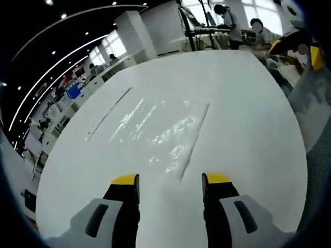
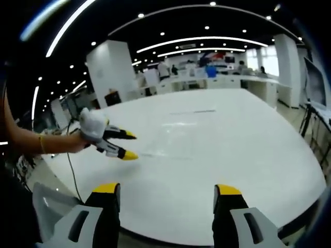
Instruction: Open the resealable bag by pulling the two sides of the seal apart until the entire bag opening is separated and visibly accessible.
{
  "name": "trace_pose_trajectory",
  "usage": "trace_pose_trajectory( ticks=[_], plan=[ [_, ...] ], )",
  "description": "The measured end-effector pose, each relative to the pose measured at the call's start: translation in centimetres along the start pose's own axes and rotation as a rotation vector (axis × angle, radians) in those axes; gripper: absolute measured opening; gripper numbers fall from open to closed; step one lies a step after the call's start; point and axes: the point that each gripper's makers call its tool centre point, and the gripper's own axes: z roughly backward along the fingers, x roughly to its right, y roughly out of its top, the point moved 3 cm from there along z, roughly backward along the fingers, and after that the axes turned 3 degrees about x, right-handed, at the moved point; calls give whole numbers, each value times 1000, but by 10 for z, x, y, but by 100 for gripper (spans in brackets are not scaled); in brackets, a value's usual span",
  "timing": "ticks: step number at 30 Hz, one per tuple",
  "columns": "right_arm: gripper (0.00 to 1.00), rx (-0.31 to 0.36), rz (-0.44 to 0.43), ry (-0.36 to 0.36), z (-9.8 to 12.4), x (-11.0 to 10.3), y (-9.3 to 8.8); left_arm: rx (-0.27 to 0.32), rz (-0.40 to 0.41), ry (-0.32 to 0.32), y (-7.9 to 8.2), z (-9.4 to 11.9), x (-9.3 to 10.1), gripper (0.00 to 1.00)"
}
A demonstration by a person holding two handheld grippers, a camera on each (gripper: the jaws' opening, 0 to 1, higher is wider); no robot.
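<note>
A clear resealable bag (image 1: 155, 129) lies flat on the white table (image 1: 243, 108), its seal strip running along one edge. My left gripper (image 1: 170, 182) hangs just short of the bag's near edge, jaws open with nothing between them. In the right gripper view the bag (image 2: 178, 132) is a faint glossy patch in the middle of the table (image 2: 248, 155). My right gripper (image 2: 168, 191) is open and empty, held back near the table's edge. The left gripper (image 2: 128, 145) comes in from the left there, held by a person's hand, its yellow tips apart and pointing at the bag.
People sit and stand at desks (image 1: 243, 31) beyond the far end of the table. Benches with equipment (image 2: 207, 77) line the back of the room. A white pillar (image 2: 111, 67) stands behind the table. A person's arm (image 2: 31, 142) reaches in at the left.
</note>
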Motion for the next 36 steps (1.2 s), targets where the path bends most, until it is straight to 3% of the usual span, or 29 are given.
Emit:
trace_pose_trajectory(
  ticks=[4,7,10,15,16,17,21,26,31,36],
  plan=[
    [72,-7,-5,-2,0,1,-2,-30,-134,39,-3,-5,-5,42],
    [72,-9,-6,-5,1,2,-2,-24,-129,28,0,-8,-2,44],
    [72,-10,-10,-10,2,4,-3,-19,-260,38,7,-11,-2,41],
    [71,-16,-9,-11,2,6,-4,-19,-301,-2,8,-20,9,40],
    [71,-18,-9,-9,1,6,-4,-35,-350,-6,7,-20,9,38],
    [71,-17,-8,-9,1,6,-3,-14,-375,8,11,-22,8,37],
    [71,-19,-5,-14,0,7,-4,-47,-396,26,9,-23,5,36],
    [70,-29,-4,-12,-1,6,-7,-47,-449,33,10,-26,4,31],
    [66,-34,2,-18,-1,7,-8,-63,-446,13,4,-28,7,15],
    [67,-33,-6,-23,-1,9,-7,-75,-436,11,-1,-29,8,8]
  ],
)
